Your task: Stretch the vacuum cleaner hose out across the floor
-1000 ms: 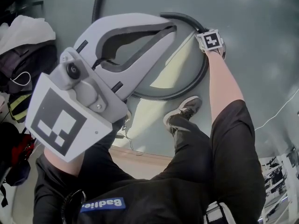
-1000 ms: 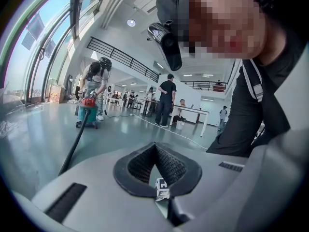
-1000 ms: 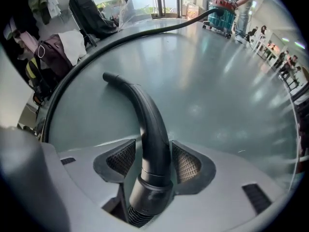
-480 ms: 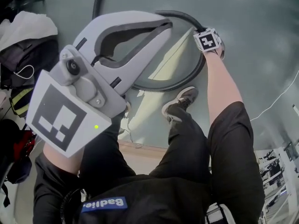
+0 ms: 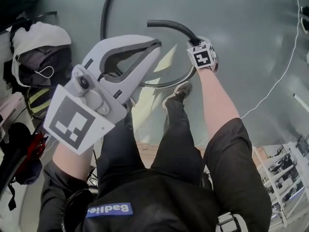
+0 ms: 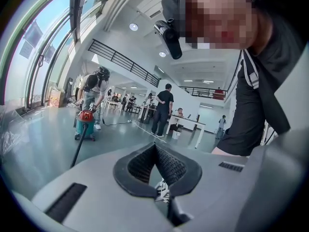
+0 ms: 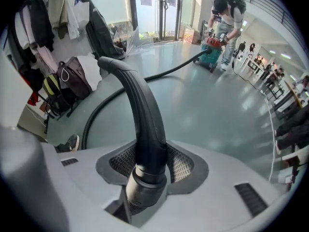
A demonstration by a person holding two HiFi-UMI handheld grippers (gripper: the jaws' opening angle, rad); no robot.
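Black curved plastic hose end (image 7: 145, 115), just clenched tighter in my right tongs (image 7: 150, 161), has risen off the floor (image 5: 241, 33), ribbed hose (image 5: 169, 85) still looped beneath, unstretched; left tongs (image 6: 155, 151) closed, empty.

Your wand (image 7: 145, 124) is smooth, semi-gloss black plastic; your hose (image 5: 166, 85) is ribbed; the floor (image 5: 251, 28) is glossy.

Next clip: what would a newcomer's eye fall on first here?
The big grey left gripper, shut and empty, dominates the left of the head view. In the right gripper view, the right gripper, jaws just closed tighter, clamps the black curved hose end at centre.
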